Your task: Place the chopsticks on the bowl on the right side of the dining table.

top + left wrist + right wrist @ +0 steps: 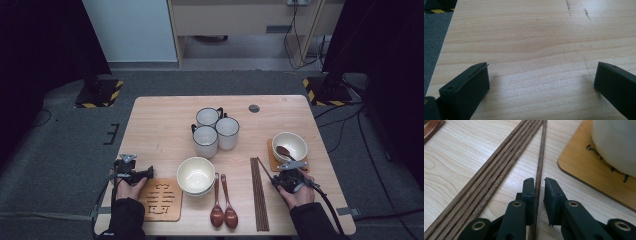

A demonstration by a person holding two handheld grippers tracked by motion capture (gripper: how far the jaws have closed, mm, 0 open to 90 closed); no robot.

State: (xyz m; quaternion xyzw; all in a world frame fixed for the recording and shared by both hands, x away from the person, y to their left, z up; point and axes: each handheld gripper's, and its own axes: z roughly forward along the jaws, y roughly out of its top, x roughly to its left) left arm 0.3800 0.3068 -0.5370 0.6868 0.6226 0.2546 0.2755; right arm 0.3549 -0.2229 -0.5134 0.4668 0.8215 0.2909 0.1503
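Note:
A row of dark wooden chopsticks (259,195) (499,165) lies on the table in front of the right hand. One chopstick (541,157) is angled away from the others and runs between the jaws of my right gripper (539,185) (275,179). The jaws stand close around it with a thin gap on one side, low over the wood. My left gripper (541,80) (132,169) rests near the table's left edge, jaws wide open over bare wood with nothing between them.
A white bowl (290,145) (616,142) holding a brown spoon sits on a bamboo coaster (271,160) (584,167) just right of the chopsticks. Stacked bowls (196,175), two wooden spoons (222,205), three mugs (215,130) and a second coaster (161,200) are on the table.

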